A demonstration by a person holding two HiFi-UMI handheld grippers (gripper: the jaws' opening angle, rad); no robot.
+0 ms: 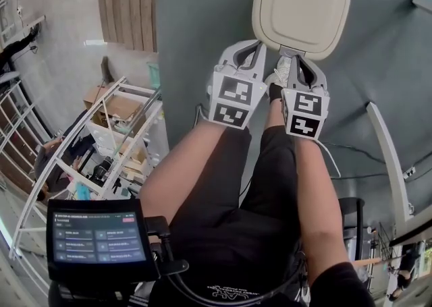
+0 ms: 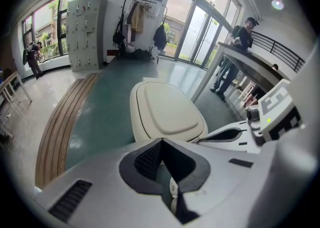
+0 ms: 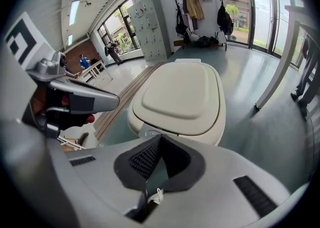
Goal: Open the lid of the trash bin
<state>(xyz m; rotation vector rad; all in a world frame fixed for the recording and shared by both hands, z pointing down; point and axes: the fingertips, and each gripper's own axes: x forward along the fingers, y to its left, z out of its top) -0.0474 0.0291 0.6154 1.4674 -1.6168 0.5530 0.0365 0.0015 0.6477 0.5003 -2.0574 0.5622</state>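
two grippers, jaws pressed together and holding nothing; my left gripper (image 1: 255, 46) and right gripper (image 1: 297, 57) hover just beside the near edge of the trash bin lid (image 1: 302, 5), which is down; approach step, i judge; next, catch that rim and lift.

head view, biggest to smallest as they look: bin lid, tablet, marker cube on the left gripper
1-2. bin lid and tablet: look about alike; the tablet sits nearer the camera, so no ranking between them.
3. marker cube on the left gripper: clearly smallest.
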